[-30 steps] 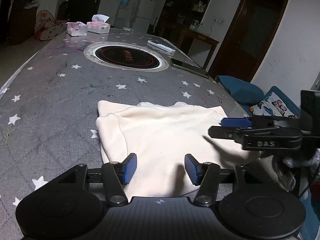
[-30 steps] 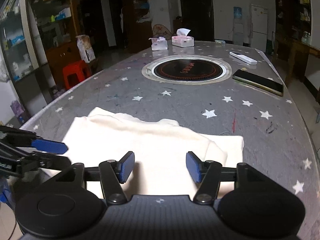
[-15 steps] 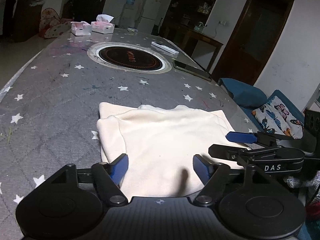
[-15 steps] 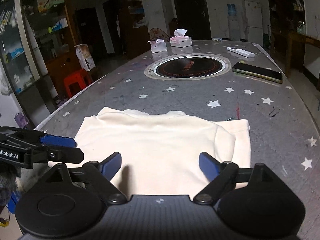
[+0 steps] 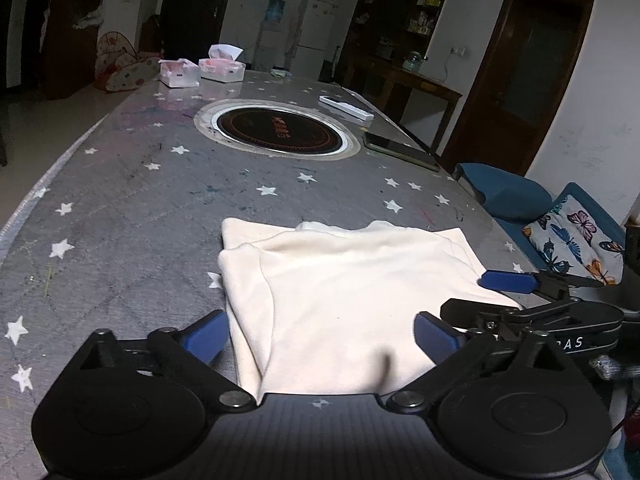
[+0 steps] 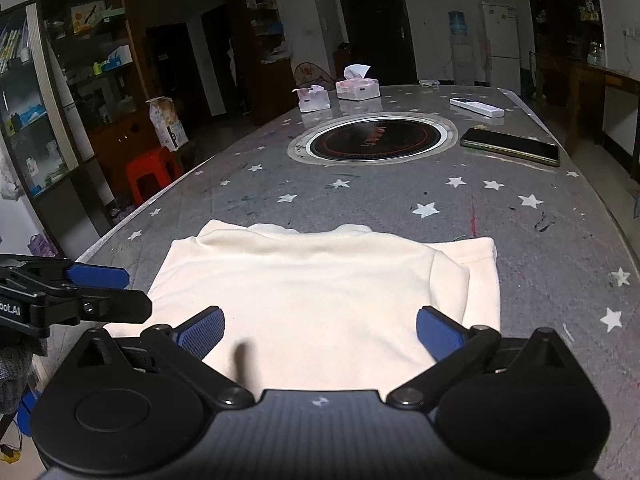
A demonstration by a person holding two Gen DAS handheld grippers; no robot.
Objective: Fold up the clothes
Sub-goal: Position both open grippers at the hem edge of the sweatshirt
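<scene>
A cream garment [image 5: 344, 292] lies folded into a rough rectangle at the near end of the grey star-patterned table [image 5: 132, 208]; it also shows in the right wrist view [image 6: 320, 300]. My left gripper [image 5: 322, 336] is open wide and empty, above the garment's near edge. My right gripper [image 6: 320, 330] is open wide and empty, also above the near edge. The right gripper appears at the right of the left wrist view [image 5: 532, 300], over the garment's right corner. The left gripper appears at the left of the right wrist view [image 6: 76, 296].
A round hotplate [image 5: 276, 132] is set in the table's middle. Behind it lie a dark phone [image 6: 510, 146], a white remote [image 6: 476, 107] and two tissue boxes [image 6: 356, 88]. A blue chair and a butterfly cushion [image 5: 576, 236] stand to the right, a red stool [image 6: 150, 172] to the left.
Both grippers have opened wider and drawn back a little from the garment. The garment lies as before.
</scene>
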